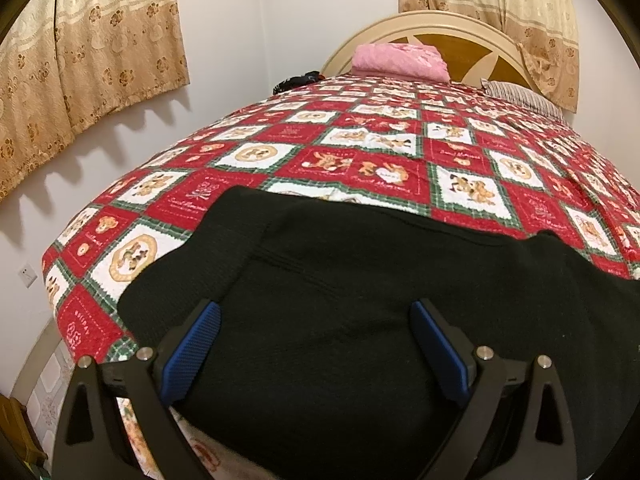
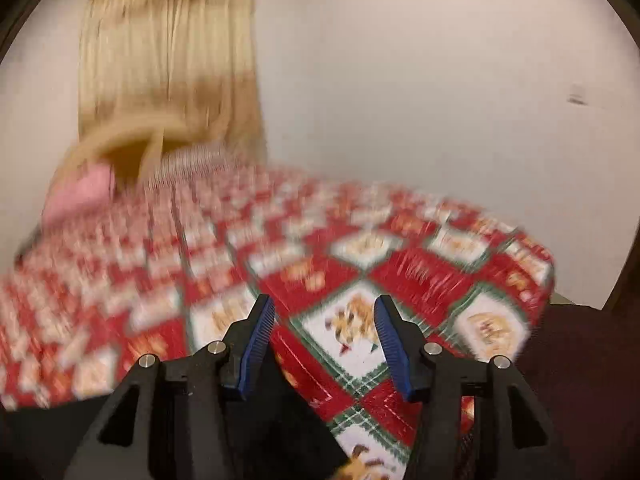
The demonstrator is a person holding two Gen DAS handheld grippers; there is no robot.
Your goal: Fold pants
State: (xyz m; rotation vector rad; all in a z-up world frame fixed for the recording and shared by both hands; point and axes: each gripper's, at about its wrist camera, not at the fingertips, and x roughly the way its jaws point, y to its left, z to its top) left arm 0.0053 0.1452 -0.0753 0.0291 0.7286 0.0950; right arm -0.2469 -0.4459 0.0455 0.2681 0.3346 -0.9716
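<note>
Black pants [image 1: 340, 292] lie spread across the near end of the bed, on a red, white and green patchwork quilt [image 1: 360, 152]. My left gripper [image 1: 316, 312] is open and empty, its blue pads wide apart just above the middle of the pants. My right gripper [image 2: 325, 308] is open and empty over the quilt [image 2: 352, 320] near the bed's right corner. In the blurred right wrist view a dark strip of the pants [image 2: 48, 436] shows at the bottom left, behind the gripper's body.
A folded pink cloth [image 1: 400, 60] and a striped pillow [image 1: 520, 96] lie by the wooden headboard [image 1: 460, 36]. A small dark item [image 1: 296, 80] sits at the bed's far left edge. Curtains [image 1: 92, 68] hang on the white walls. The bed's left edge drops to a tiled floor [image 1: 44, 392].
</note>
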